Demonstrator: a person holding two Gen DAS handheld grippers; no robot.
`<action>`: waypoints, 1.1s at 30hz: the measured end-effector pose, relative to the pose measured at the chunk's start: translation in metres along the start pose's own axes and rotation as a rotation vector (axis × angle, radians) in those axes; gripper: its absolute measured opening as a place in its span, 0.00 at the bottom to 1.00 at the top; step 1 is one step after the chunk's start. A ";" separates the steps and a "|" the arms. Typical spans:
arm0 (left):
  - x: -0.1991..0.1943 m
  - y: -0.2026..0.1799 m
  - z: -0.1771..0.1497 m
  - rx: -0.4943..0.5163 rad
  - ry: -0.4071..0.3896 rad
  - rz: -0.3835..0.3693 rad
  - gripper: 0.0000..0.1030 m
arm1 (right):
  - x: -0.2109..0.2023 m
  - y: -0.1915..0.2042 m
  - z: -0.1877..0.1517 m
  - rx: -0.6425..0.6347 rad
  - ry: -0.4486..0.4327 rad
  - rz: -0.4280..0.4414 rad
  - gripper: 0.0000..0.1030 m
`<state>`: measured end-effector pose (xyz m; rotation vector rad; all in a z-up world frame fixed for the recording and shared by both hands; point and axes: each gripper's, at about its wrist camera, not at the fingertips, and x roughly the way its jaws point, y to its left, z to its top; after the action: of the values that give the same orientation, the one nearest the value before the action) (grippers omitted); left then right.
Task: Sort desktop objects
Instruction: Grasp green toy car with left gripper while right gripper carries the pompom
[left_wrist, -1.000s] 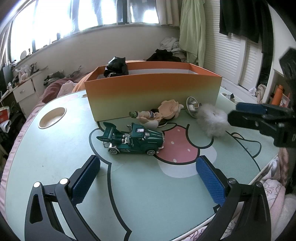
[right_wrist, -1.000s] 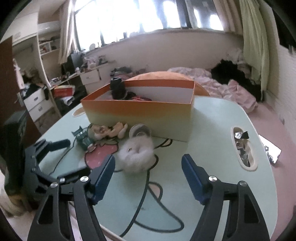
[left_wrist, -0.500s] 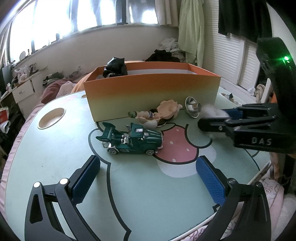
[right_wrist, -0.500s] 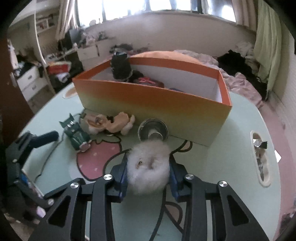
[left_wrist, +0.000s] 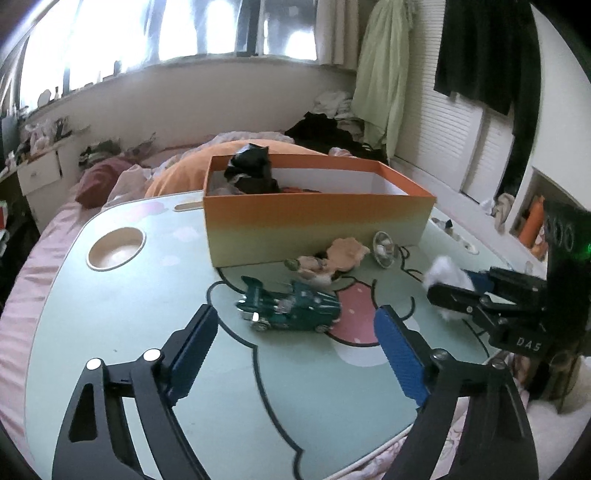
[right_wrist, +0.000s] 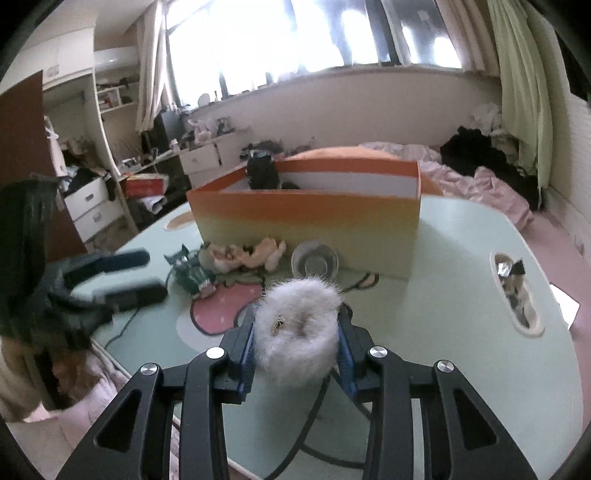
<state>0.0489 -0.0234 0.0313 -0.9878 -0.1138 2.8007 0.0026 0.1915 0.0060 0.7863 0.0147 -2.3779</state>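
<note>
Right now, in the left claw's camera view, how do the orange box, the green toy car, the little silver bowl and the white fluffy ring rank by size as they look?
1. orange box, by far the largest.
2. green toy car.
3. white fluffy ring, partly hidden by the right claw, so unsure.
4. silver bowl, smallest, though it lies farther off.

free: bare table (left_wrist: 110, 314) left of toy car (left_wrist: 291, 308) | blocked: orange box (left_wrist: 317, 225), doll (left_wrist: 332, 258) ahead
</note>
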 end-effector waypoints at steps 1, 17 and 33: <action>0.002 0.001 0.001 0.000 0.014 -0.010 0.75 | -0.001 -0.001 0.000 0.005 0.000 0.001 0.35; 0.056 -0.017 0.015 0.130 0.212 0.054 0.75 | -0.003 0.001 -0.002 -0.015 0.003 0.008 0.35; -0.011 -0.025 0.066 0.100 -0.076 -0.087 0.71 | -0.011 0.002 0.053 -0.012 -0.056 0.024 0.35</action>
<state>0.0188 -0.0021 0.0928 -0.8332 -0.0250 2.7356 -0.0176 0.1857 0.0556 0.7102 -0.0036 -2.3739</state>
